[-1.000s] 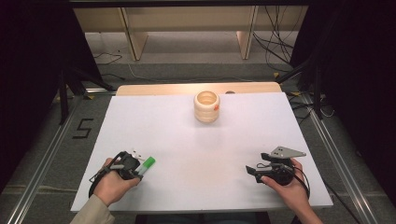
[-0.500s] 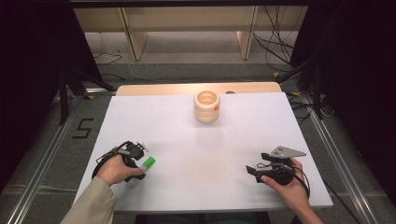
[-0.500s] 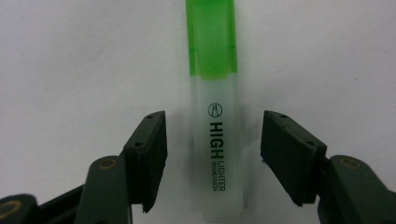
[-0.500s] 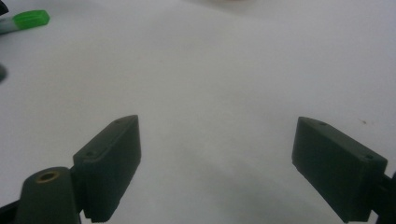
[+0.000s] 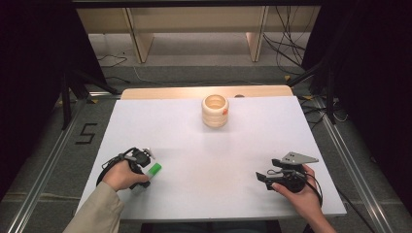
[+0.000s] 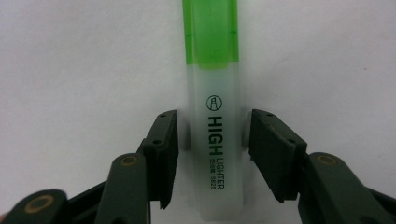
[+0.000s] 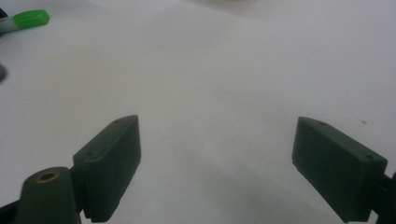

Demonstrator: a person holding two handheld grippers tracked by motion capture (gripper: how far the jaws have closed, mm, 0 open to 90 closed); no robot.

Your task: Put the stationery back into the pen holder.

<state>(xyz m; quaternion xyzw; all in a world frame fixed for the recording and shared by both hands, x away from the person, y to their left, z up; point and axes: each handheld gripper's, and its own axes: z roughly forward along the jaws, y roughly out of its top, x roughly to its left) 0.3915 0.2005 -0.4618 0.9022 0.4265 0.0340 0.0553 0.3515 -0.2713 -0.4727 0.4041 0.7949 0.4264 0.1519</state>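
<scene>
Highlighter [image 6: 212,93] green cap, frosted white body; table [image 5: 204,145] white.

The highlighter [image 6: 214,126] is lying flat on the table [image 5: 204,160] at the near left, flanked by the left gripper [image 5: 141,162], both jaws standing just beside it. The right gripper [image 5: 265,178] is being held at the near right, well apart. The ringed holder [image 5: 215,110] is standing behind both, at the centre.

In the left gripper view the highlighter [image 6: 214,116] is cut off at both ends: its green cap runs past the top edge and its pale barrel past the bottom edge. Beside the highlighter [image 5: 151,171] in the high view, the person's left hand [image 5: 121,175] hides most of the left gripper [image 5: 141,160], so its jaws cannot be made out there. The small orange mark on the wooden cup [image 5: 215,110], far beyond the highlighter, is too small to identify.
</scene>
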